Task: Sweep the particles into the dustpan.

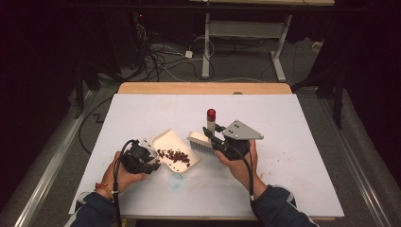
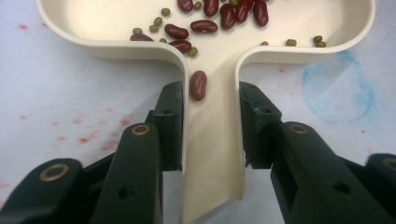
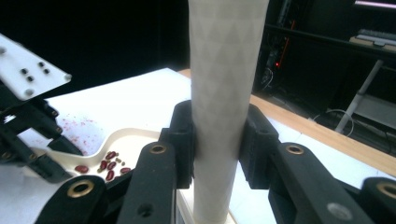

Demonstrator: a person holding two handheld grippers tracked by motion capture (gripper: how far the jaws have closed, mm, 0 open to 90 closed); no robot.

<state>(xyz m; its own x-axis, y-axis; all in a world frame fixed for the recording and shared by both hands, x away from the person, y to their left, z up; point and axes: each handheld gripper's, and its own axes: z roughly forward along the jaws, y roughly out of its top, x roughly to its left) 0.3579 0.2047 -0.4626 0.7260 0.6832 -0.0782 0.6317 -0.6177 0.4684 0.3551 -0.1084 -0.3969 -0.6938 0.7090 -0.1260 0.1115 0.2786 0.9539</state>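
Dark room, cables on the floor beyond the desk; white top stained with red specks. My left gripper was clamped on the handle of the dustpan, near the desk's front left. Handle's long axis ran straight out from my jaws; the pan's mouth pointed toward the brush. Beans lay in the pan, one down in the handle. My right gripper was closed on the brush handle, upright, bristles just beside the pan's mouth, near the desk's middle.
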